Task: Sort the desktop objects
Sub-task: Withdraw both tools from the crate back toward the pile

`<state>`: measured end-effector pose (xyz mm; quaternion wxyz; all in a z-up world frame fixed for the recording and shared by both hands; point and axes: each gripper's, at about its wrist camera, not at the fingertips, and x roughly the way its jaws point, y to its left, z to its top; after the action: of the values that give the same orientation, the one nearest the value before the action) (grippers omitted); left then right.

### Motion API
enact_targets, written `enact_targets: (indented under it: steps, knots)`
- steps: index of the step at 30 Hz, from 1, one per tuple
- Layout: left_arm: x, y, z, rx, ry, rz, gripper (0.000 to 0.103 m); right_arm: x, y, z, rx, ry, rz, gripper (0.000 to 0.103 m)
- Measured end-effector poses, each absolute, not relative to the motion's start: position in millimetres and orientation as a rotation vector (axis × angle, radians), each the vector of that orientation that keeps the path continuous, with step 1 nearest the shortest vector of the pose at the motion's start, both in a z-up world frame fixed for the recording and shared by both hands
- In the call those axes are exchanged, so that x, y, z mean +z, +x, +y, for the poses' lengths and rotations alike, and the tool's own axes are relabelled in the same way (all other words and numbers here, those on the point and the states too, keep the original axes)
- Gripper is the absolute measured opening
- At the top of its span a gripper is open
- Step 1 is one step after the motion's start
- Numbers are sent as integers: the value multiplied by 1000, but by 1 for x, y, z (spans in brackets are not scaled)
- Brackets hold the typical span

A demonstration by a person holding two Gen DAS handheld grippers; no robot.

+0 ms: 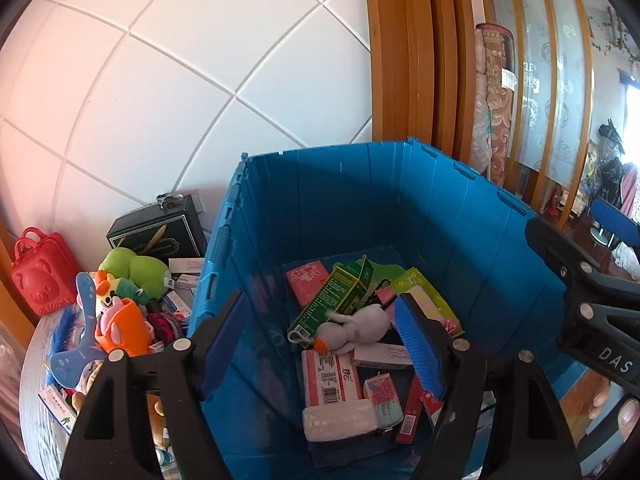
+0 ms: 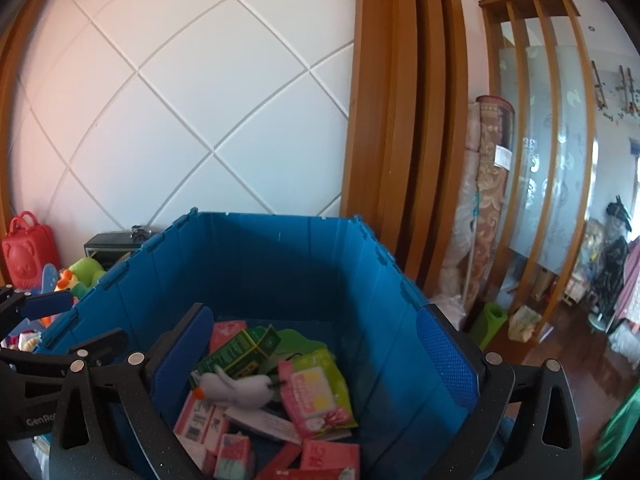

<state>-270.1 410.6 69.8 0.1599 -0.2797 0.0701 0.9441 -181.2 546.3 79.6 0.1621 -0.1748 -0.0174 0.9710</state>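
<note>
Both claws spread wide over the blue crate

Right gripper [image 2: 320, 344], black with blue textured pads, stands spread as wide as it goes above the open blue plastic crate [image 2: 264, 256], nothing between its pads. Left gripper [image 1: 324, 336] of the same build hangs over the crate's left wall, jaws parted and empty, one blue pad outside that wall and the other inside it.

Just below the pads, down in the crate, a small white plush duck with an orange beak [image 1: 354, 332] lies on its side atop a pile of packets. Under and around it sit a pink barcode-labelled packet [image 1: 330, 378], a dark green printed carton [image 1: 332, 300] and a pink-and-green wet-wipe pack [image 2: 316, 392].

To the left of the crate, on the round table [image 1: 34, 380], more toys lie heaped: an orange plastic toy [image 1: 120, 328], a green plush toy [image 1: 136, 268] and, further back against the white tiled wall [image 1: 160, 100], a red bear-faced plastic case [image 1: 40, 276] and a black box [image 1: 160, 232]
</note>
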Motion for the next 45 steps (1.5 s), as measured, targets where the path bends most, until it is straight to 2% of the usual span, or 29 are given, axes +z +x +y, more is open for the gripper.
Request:
enact_targets:
  steps: [11,22,36,45]
  knots:
    - [78,-232,362,2836,-619,121,82,72,-166,518,2881,-463,-55,103]
    - [64,-220,253,3030,-629,15,83,76,-165,436,3119,-368,-73,103]
    - [4,-218,62,3213,-956,-45,83,66,-173,274,3344,-420,-197,103]
    - [-87,-236,0,3064,-1338,-57,83,-3,-187,199,3362,-744,-317,103]
